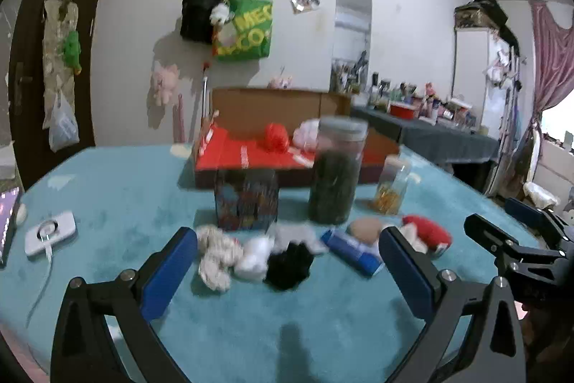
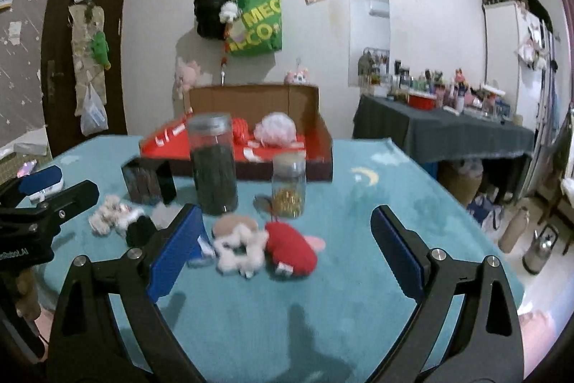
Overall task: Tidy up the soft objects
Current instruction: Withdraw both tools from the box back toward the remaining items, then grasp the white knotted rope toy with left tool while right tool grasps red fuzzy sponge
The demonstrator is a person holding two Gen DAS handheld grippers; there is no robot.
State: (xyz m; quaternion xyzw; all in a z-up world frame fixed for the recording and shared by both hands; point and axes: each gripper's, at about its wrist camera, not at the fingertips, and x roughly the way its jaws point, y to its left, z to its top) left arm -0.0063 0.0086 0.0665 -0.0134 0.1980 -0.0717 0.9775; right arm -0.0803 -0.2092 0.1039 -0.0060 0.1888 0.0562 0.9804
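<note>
So the teal tablecloth (image 2: 358, 275) covers the whole table, and at the back sits an open cardboard box (image 2: 251, 103) with a red floor, holding a red yarn ball (image 1: 276, 137) and a pale pink fluffy thing (image 2: 275, 129). In front of it stand a tall jar (image 2: 213, 164) of dark stuff, a patterned box (image 1: 246, 200) and a small jar (image 2: 288, 185) with gold bits. The loose soft things lie in a row near the front: red plush (image 2: 290, 248), white fluffy piece (image 2: 238, 248), black pompom (image 1: 288, 262), white pompom (image 1: 253, 257), beige knit scrap (image 1: 215, 255). Left gripper (image 1: 287, 261) and right gripper (image 2: 285, 248) both hang wide apart above the cloth, gripping nothing.
</note>
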